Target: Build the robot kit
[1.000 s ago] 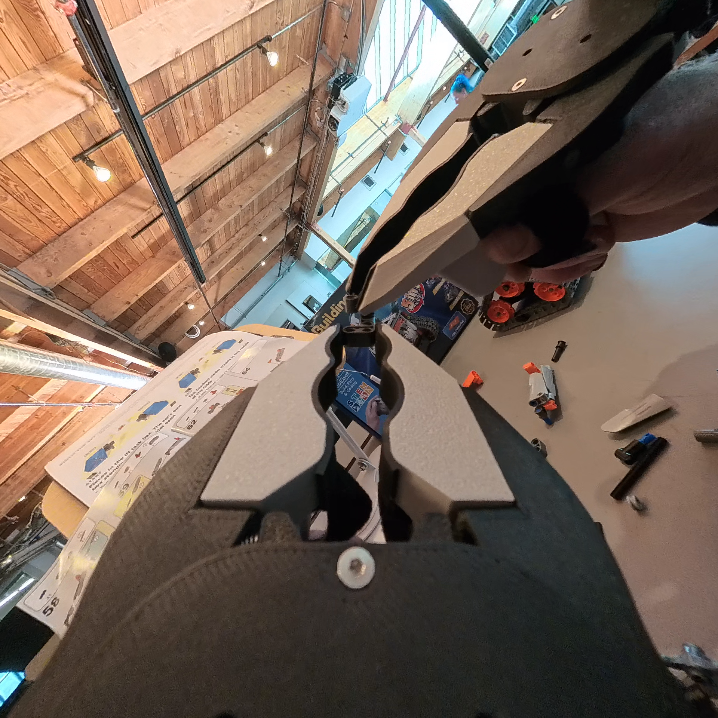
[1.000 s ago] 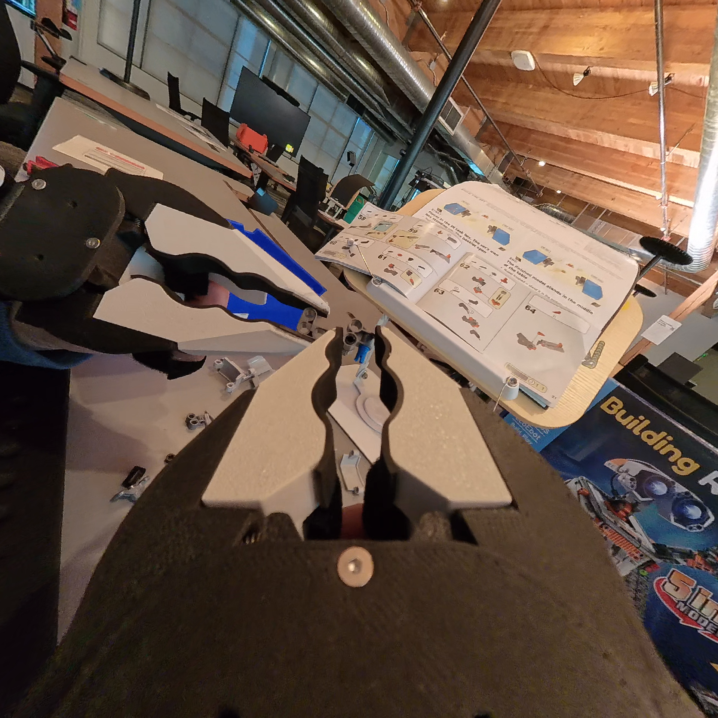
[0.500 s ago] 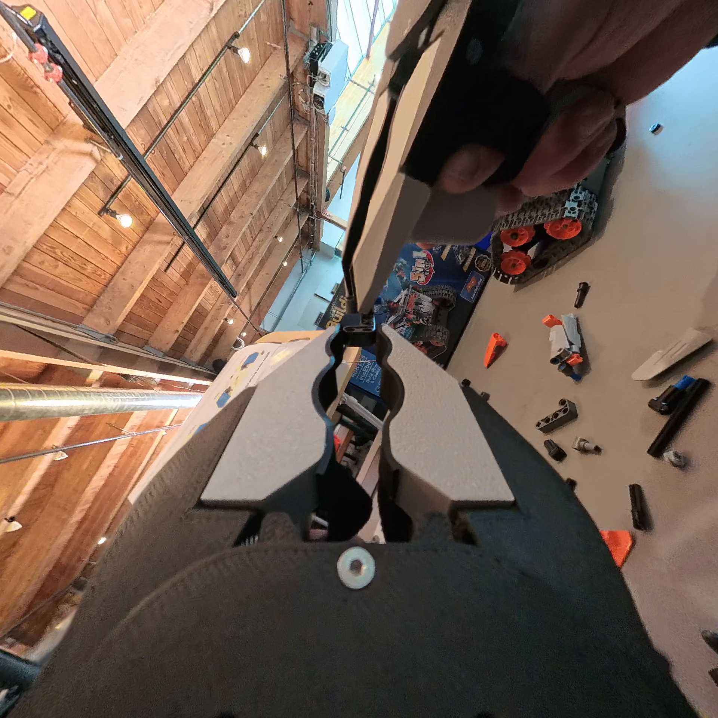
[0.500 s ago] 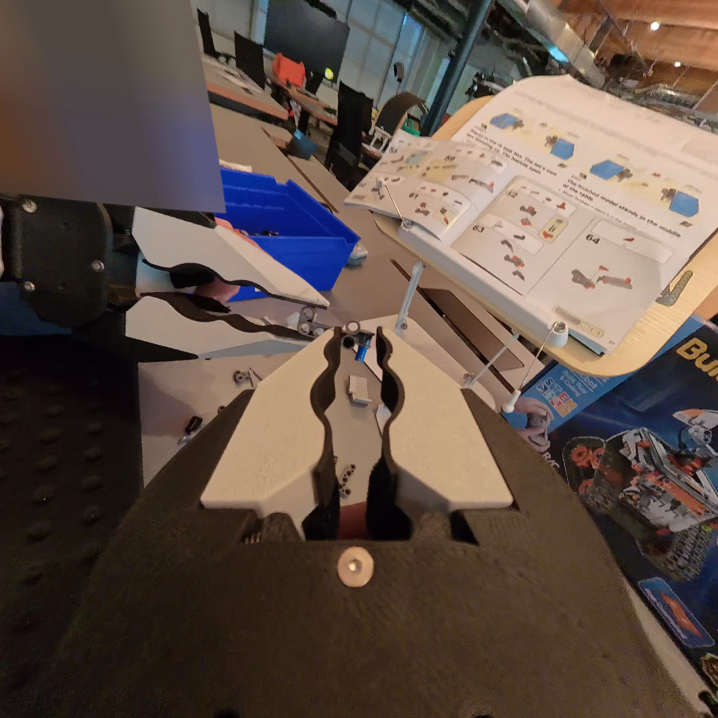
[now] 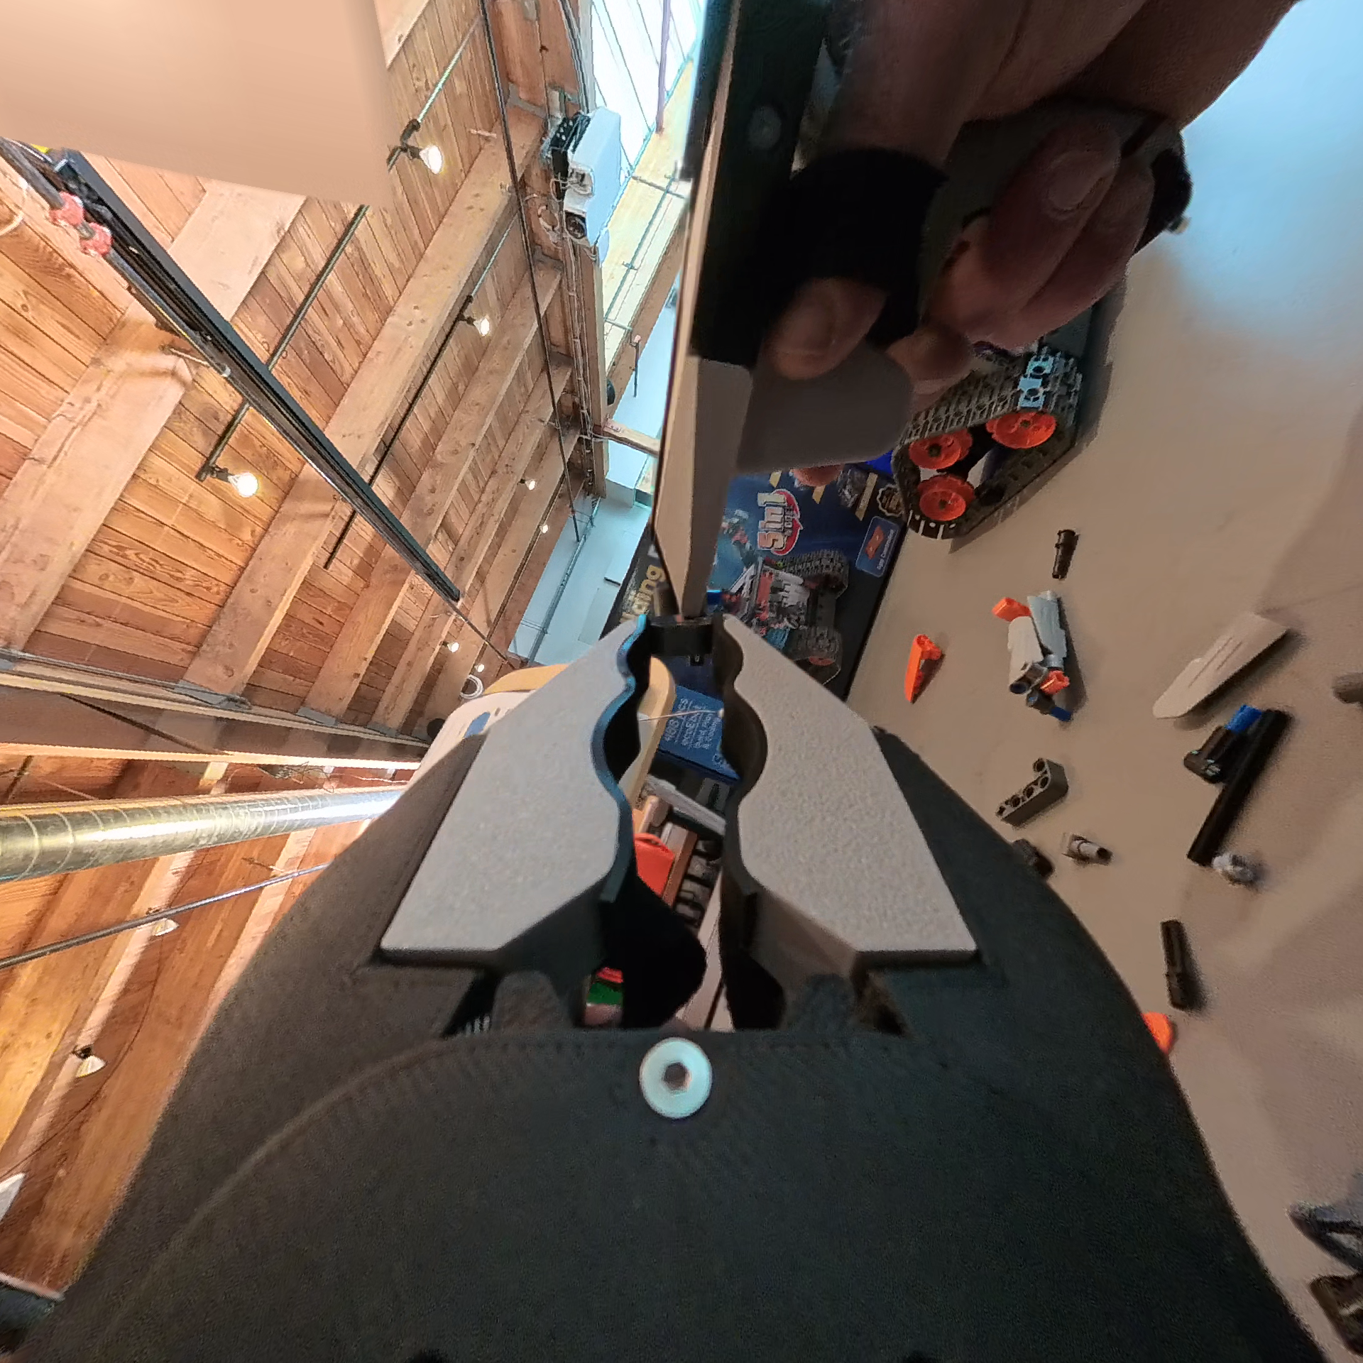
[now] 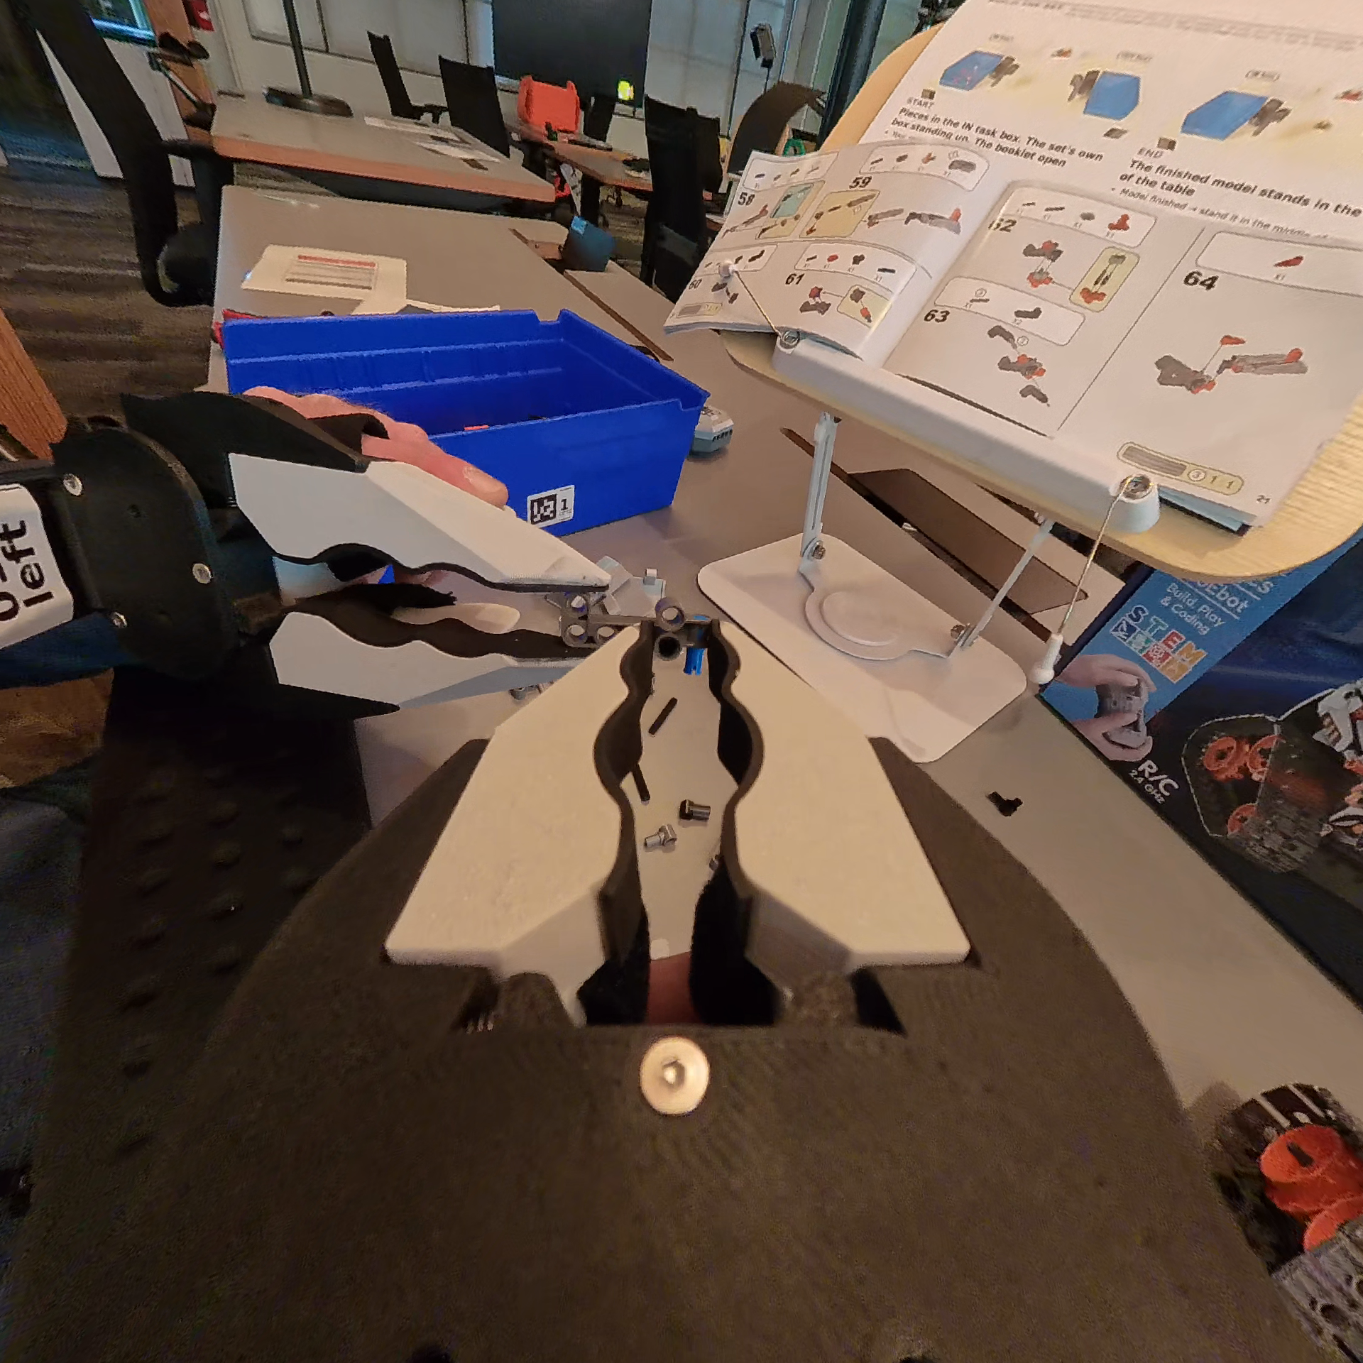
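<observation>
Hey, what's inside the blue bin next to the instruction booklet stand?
The blue bin shows ribbed inner walls and a few small dark and red bits near its floor. Its front wall and the left gripper's hand hide the rest.

An open-plan office-workshop: exposed timber plank ceiling, silver metal duct, rows of long desks with black chairs.
</observation>
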`<state>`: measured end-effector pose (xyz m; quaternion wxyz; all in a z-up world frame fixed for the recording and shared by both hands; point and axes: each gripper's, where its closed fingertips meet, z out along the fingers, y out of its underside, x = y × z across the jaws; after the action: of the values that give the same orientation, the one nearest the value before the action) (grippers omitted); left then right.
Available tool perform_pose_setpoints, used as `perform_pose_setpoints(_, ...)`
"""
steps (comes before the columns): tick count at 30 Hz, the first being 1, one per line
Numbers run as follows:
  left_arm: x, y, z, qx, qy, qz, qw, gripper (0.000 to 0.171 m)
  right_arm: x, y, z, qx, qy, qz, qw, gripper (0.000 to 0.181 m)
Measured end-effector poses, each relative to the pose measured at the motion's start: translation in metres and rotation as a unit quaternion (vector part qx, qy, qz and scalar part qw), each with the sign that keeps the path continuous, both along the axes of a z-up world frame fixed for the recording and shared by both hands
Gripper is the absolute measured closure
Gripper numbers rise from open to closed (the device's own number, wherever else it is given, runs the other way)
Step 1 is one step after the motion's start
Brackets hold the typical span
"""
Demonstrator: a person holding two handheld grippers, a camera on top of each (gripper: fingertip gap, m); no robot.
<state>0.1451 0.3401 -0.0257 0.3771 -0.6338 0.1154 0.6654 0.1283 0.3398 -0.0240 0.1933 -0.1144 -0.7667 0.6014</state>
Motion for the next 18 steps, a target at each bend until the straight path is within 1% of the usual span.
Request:
perform_pose_setpoints(2, 0.001, 0.003, -0.002, 0.0, -0.007, -0.007, 1.0, 0.156, -0.002, 0.007, -0.001, -0.001, 0.003, -0.013, 1.0, 0.169)
perform_pose_setpoints(5, 0.002, 0.004, -0.004, 0.009, -0.028, -0.016, 0.999, 0.152, -0.008, 0.027, -0.001, -0.003, 0.007, -0.038, 0.999, 0.169)
perform_pose_setpoints(7, 0.0, 0.001, -0.002, 0.021, -0.035, -0.018, 0.999, 0.151, -0.015, 0.049, -0.006, 0.014, 0.019, -0.066, 0.998, 0.169)
perform_pose_setpoints(10, -0.002, 0.0, -0.002, 0.031, -0.051, -0.018, 0.998, 0.151, -0.027, 0.086, -0.021, 0.055, 0.027, -0.111, 0.992, 0.168)
perform_pose_setpoints(14, -0.005, -0.002, -0.003, 0.038, -0.064, -0.018, 0.997, 0.152, -0.037, 0.132, -0.055, 0.132, 0.007, -0.146, 0.98, 0.168)
perform_pose_setpoints(16, -0.006, -0.002, -0.004, 0.041, -0.072, -0.02, 0.996, 0.153, -0.039, 0.147, -0.078, 0.173, -0.011, -0.149, 0.973, 0.168)
perform_pose_setpoints(18, -0.008, -0.002, -0.007, 0.038, -0.077, -0.018, 0.996, 0.153, -0.04, 0.154, -0.1, 0.204, -0.023, -0.146, 0.968, 0.168)
